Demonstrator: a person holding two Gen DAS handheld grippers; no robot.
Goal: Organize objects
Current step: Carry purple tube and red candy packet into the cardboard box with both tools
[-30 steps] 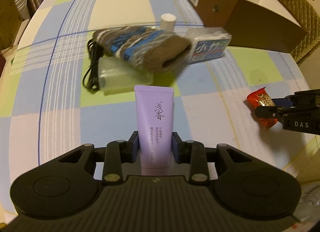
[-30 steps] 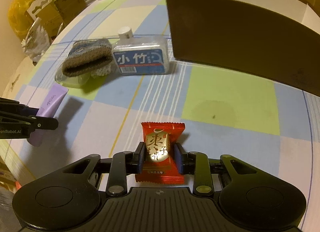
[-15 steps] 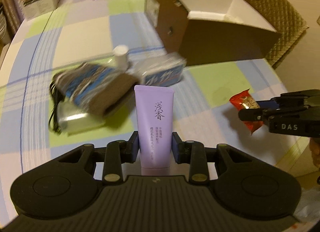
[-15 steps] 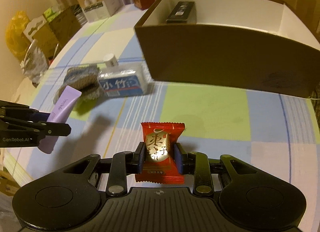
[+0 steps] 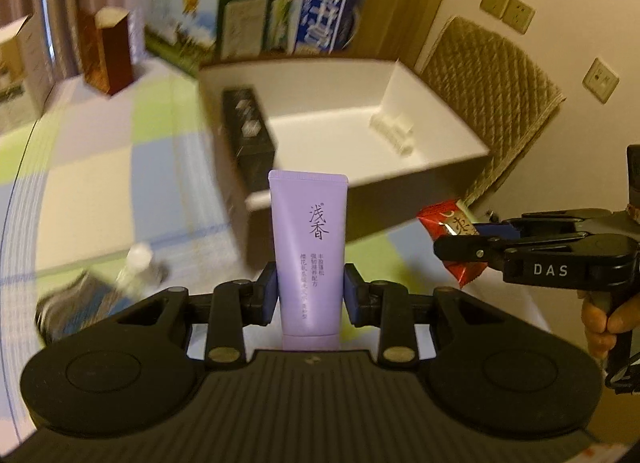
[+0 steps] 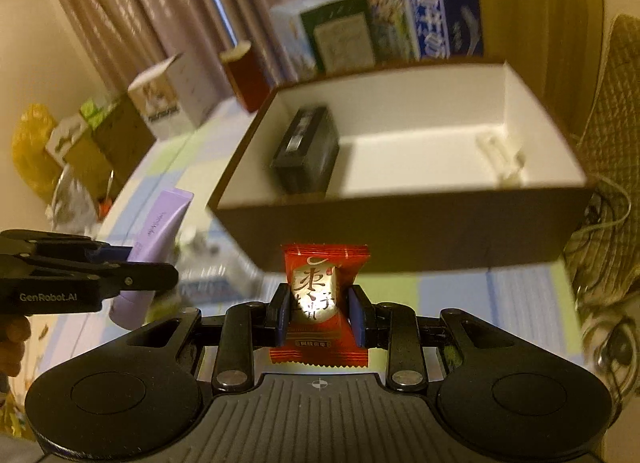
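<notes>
My left gripper pinches a purple tube by its lower part, the tube standing upright between the blue pads. My right gripper pinches a red candy packet the same way. Both are held above the checked tablecloth, near the front wall of a brown box with a white inside. In the box, a black carton lies at the left and a small white item at the right. Cartons stand beyond it.
</notes>
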